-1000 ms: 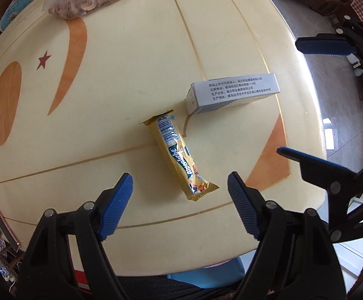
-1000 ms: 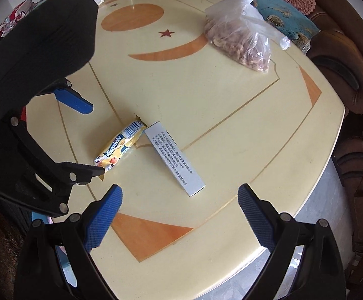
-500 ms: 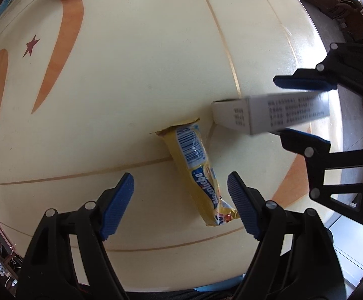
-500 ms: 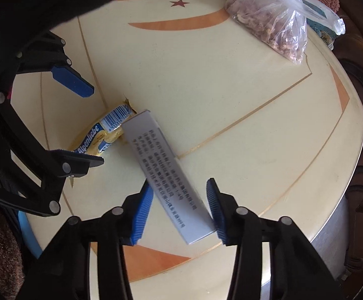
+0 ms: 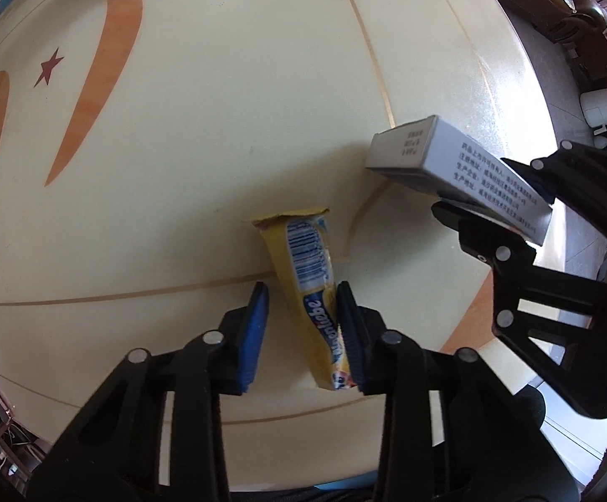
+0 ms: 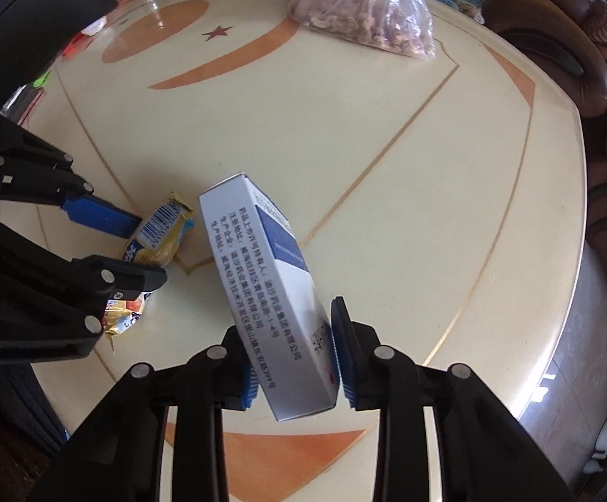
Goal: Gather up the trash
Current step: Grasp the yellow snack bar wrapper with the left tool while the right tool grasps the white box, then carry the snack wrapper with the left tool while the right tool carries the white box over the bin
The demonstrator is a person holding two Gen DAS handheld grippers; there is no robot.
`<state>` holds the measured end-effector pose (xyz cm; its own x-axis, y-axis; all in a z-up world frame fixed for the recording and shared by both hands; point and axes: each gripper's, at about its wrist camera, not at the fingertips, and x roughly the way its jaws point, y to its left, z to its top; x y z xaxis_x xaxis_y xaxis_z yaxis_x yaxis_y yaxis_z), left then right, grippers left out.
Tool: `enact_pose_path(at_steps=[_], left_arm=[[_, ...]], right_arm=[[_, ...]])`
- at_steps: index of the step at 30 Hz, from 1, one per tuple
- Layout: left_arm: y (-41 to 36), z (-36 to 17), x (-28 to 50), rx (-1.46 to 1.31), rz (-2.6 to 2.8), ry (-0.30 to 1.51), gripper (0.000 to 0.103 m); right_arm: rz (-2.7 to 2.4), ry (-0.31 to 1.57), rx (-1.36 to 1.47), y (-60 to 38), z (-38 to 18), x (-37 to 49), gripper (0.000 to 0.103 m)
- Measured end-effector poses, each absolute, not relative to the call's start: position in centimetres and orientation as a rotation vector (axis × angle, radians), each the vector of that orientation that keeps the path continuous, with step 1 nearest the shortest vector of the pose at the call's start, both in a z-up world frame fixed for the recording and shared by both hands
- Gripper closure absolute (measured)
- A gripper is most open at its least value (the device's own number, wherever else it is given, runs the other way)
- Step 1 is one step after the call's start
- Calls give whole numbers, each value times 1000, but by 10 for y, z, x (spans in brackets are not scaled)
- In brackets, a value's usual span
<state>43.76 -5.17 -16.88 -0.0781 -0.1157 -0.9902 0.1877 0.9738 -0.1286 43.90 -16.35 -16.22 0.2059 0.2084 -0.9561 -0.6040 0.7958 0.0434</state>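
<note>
Worktop (image 6: 450, 175): cream, orange inlay.
Box (image 6: 278, 297): lifted, tilted, clamped by right hand-held gripper (image 6: 295, 359).
Wrapper (image 5: 309, 288): on worktop, left hand-held gripper (image 5: 301, 330) narrowed around it, right pad touching.
Remaining: wrapper lift, disposal; no bin visible.

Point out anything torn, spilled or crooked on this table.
The yellow snack wrapper is ripped open at its far end, between the left tongs. The white box hangs tilted in the right tongs. Nothing looks spilled.

Yellow wrapper (image 5: 303, 276), white-and-blue box (image 6: 278, 293), cream table (image 6: 387, 146) with orange shapes
</note>
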Motion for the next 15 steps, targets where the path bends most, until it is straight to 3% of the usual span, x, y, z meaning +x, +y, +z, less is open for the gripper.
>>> enact_pose_path(at_steps=[2, 15], left_arm=[[-52, -169, 436, 62, -244, 1625, 80], [-30, -134, 399, 120, -218, 1516, 81]], right_arm=[[566, 1270, -325, -164, -164, 436, 79], [423, 1254, -285, -173, -141, 404, 81]])
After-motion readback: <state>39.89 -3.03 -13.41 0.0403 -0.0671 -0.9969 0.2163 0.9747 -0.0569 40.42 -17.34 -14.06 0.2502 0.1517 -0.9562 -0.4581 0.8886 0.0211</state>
